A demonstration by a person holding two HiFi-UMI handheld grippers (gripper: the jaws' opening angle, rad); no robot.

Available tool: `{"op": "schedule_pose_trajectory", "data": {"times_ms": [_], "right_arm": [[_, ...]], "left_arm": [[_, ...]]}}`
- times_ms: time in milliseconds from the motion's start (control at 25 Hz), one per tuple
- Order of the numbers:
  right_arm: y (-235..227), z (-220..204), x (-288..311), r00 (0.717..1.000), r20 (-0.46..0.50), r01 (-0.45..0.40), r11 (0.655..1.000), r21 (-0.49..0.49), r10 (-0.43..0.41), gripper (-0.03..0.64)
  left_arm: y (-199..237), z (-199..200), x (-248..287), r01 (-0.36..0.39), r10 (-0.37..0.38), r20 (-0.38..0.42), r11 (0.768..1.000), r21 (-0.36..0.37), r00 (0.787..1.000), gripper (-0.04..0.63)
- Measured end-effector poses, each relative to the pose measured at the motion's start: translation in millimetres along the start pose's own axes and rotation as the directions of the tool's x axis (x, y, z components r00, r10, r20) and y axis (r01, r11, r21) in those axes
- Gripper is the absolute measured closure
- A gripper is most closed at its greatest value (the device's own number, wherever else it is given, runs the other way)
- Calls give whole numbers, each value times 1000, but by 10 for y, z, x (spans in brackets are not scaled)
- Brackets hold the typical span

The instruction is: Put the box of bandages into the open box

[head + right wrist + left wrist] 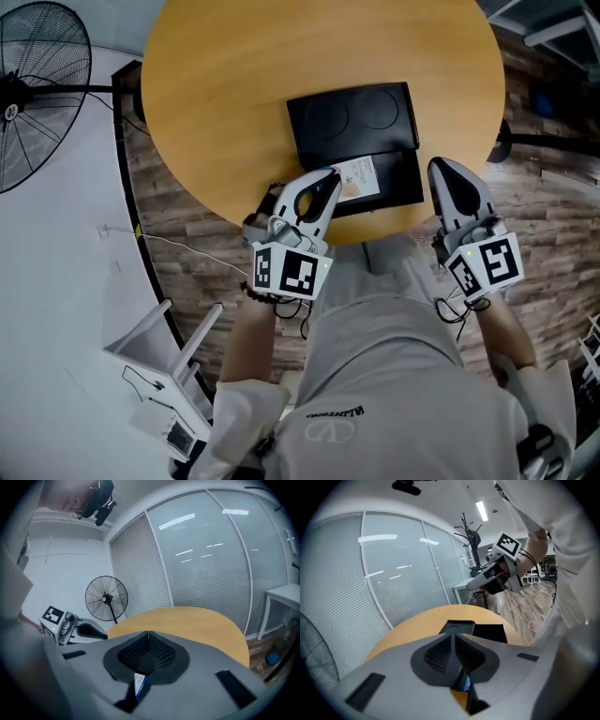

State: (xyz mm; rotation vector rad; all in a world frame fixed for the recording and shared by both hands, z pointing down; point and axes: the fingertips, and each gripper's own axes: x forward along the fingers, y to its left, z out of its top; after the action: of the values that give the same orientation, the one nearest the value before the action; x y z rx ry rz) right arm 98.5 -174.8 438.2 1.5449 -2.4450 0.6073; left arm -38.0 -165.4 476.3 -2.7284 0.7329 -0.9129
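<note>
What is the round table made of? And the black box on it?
The table looks like wood or wood-look laminate: warm tan, smooth, faintly shiny. The black box seems matte cardboard or plastic; the round hollows pressed into it hint at plastic, but that's uncertain.

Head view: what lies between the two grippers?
Between left gripper and right gripper lies the near half of the open box, holding the box of bandages; the head view shows it.

light grey shirt (pixel 403 366), dark logo (pixel 330 422), pale sleeves (pixel 246 408).
</note>
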Motion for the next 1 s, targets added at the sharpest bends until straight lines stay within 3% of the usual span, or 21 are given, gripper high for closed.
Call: {"op": "schedule_pose_trajectory", "data": {"times_ms": [160, 280, 320, 400, 440, 600, 720, 880, 1000], "right_arm": [[-93, 205, -96, 999, 42, 31, 999, -17, -30, 600], [-168, 392, -172, 995, 82, 57, 998, -22, -55, 600], [-190, 453, -201, 993, 95, 65, 998, -27, -63, 600], [-239, 572, -276, 989, 123, 87, 995, -42, -82, 600], [-270, 631, -319, 986, 138, 101, 994, -49, -93, 600], [-424, 841, -478, 972, 187, 152, 987, -51, -141, 600], [-542, 955, -607, 959, 219, 191, 981, -35, -179, 600], [-695, 1079, -722, 939, 259, 233, 972, -2, -225, 600], [-743, 1133, -780, 931, 276, 249, 968, 4, -241, 600]], "left_arm": [[316, 191, -245, -151, 158, 87, 985, -81, 984, 588], [594, 354, -476, -218, 248, 179, 961, -172, 952, 588], [681, 357, -563, -239, 288, 192, 940, -243, 938, 588], [821, 310, -736, -269, 365, 188, 877, -398, 912, 588], [876, 297, -814, -280, 390, 190, 857, -433, 901, 588], [1033, 294, -1088, -319, 455, 234, 834, -451, 859, 588], [1098, 276, -1277, -334, 502, 249, 799, -500, 828, 588], [1277, 195, -1566, -412, 619, 227, 710, -571, 751, 588], [1404, 102, -1763, -421, 677, 212, 641, -642, 705, 588]]}}
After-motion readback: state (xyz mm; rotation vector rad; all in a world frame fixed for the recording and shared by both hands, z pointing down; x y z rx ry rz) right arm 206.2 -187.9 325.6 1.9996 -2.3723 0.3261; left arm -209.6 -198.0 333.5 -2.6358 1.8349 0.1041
